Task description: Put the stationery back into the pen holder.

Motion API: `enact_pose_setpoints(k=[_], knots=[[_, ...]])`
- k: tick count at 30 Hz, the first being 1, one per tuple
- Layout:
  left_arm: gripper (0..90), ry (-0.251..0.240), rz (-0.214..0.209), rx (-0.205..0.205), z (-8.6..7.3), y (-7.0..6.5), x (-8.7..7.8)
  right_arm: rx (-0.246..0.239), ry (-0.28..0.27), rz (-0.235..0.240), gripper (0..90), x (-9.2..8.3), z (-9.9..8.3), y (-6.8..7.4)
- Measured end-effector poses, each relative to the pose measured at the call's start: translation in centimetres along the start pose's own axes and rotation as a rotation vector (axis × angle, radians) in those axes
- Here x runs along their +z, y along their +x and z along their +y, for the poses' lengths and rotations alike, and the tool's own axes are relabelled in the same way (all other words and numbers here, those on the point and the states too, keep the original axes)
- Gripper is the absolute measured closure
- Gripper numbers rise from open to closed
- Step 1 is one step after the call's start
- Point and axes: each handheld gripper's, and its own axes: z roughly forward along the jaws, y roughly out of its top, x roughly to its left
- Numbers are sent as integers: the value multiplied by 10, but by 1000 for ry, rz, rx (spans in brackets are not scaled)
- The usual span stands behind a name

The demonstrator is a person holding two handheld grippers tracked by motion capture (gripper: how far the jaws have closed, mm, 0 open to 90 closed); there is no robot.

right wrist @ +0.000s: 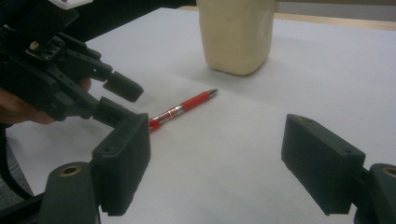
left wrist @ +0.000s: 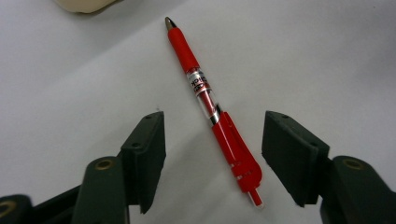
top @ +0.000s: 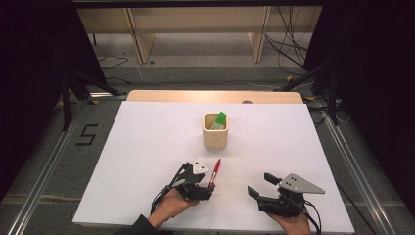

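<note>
A red click pen (top: 214, 174) lies flat on the white tabletop (top: 147, 147), its tip pointing toward a cream cup (top: 215, 134). My left gripper (top: 209, 187) is open, and its jaws stand on either side of the pen's clip end. In the left gripper view the pen (left wrist: 205, 93) runs up between the two pads of the left gripper (left wrist: 215, 119), with a gap on each side. My right gripper (top: 262, 185) rests open near the front edge, to the pen's right, with nothing between its jaws. The right gripper view shows the right gripper (right wrist: 217, 135), the pen (right wrist: 187, 103) and the left gripper (right wrist: 114, 95).
The cream cup (right wrist: 236, 35) stands near the middle of the table with a green-capped item (top: 220, 119) sticking out of it. A wooden strip (top: 215, 96) borders the table's far edge. Dark stands and cables lie on the floor beyond.
</note>
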Motion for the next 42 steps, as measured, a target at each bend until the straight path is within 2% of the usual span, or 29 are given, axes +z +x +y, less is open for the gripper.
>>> enact_pose_setpoints(k=[6, 12, 22, 36, 42], knots=[[471, 12, 11, -8, 1, -3, 5, -4, -4, 1, 248, 0, 0, 1], [547, 19, 4, -20, 2, -6, 10, -2, -2, 7, 248, 1, -1, 2], [604, 46, 10, -29, 3, -7, 18, -4, -4, 11, 248, 1, -1, 3], [644, 47, 28, -28, 2, -11, 21, -1, 2, 12, 252, 2, -2, 3], [698, 46, 40, -37, 2, -10, 21, -5, 4, 7, 255, 3, -2, 2]])
